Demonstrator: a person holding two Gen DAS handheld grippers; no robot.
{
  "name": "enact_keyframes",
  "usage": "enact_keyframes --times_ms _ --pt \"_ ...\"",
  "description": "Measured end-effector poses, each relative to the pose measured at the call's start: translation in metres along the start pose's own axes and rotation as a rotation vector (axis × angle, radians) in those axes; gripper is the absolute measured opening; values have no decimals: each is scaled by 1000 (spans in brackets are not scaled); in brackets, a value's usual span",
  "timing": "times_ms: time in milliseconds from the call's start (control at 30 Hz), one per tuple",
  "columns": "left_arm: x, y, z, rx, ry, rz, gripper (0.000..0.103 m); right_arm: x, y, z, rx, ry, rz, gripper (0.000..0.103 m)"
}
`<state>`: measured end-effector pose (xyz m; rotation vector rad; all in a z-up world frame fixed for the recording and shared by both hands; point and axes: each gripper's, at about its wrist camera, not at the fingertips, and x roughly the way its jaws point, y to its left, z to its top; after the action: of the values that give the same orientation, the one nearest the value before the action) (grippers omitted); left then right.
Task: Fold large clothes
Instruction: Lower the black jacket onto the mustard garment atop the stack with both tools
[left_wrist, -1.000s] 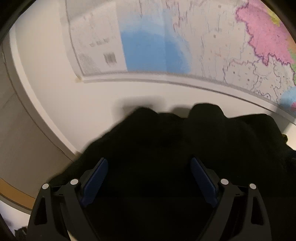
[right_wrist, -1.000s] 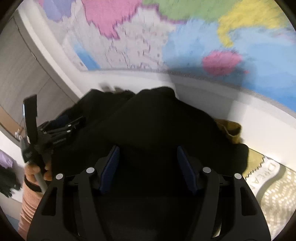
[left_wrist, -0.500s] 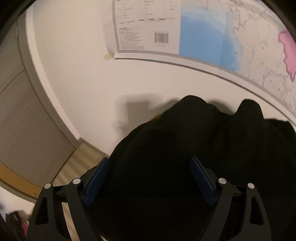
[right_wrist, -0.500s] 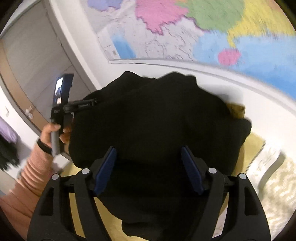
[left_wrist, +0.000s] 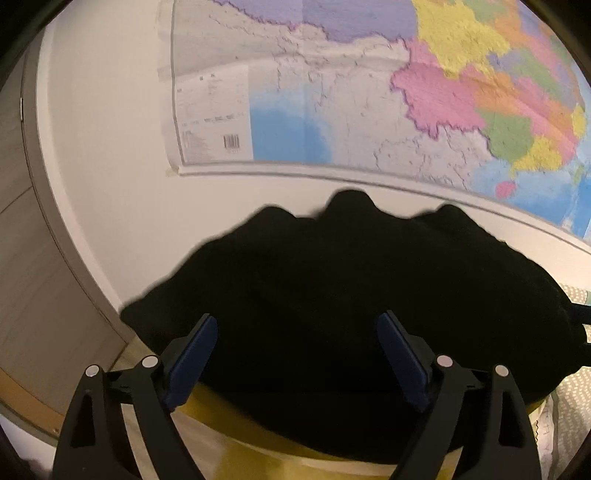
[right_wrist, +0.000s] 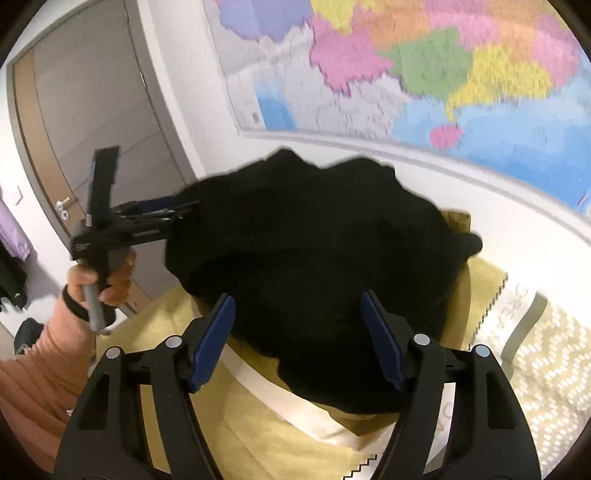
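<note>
Moved since earlier: the black garment (left_wrist: 351, 295) now sits lower under the wall map (left_wrist: 369, 92), with more of the yellow cover (right_wrist: 258, 424) showing at its near edge. The left view has swung across the map to its pink and yellow regions.
Left tool (left_wrist: 295, 319): jaws spread wide with the garment's bulk between them. Its blue pads (left_wrist: 192, 354) seem clear of the cloth, though black on black makes that hard to judge.
Right tool (right_wrist: 297, 299): jaws fairly wide and just opening a little. The garment lies between them and nothing looks clamped.
Hidden or cut off: the garment shows no collar, sleeve or seam, only a dark mass. Motion blurs its top edge below the map. From the right wrist, the left tool's tips vanish into the garment's left side.
Materials and shapes: the garment is matt, soft and lumpy, with a scalloped outline. The cover is a pale yellow weave with a white band. A grey-and-white patterned fabric (right_wrist: 546, 362) lies below the map's right end. The map is glossy paper.
Person: a hand (right_wrist: 99, 280) in a ribbed peach sleeve (right_wrist: 29, 376) grips the left tool's handle, left of the map.
</note>
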<state>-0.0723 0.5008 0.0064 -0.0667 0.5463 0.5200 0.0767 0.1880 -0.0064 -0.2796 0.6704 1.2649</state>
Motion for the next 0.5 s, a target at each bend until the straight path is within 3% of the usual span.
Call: enact_keyframes --times_ms 133,200,300,367,500 --pt "6 1 -2 -64 39 -29 86 0 0 -4 1 -23 -24 69" --pt "5 3 0 -78 37 -3 86 -4 3 -5 2 -39 -26 74" --pt "-14 -8 -1 -59 3 55 88 -12 9 -10 3 -63 -42 80" --pt "-27 -15 -4 -62 -21 55 96 -17 12 -12 3 -77 -49 82" --pt "-54 -34 -13 -41 -67 63 96 -24 20 -17 -14 -95 -66 86"
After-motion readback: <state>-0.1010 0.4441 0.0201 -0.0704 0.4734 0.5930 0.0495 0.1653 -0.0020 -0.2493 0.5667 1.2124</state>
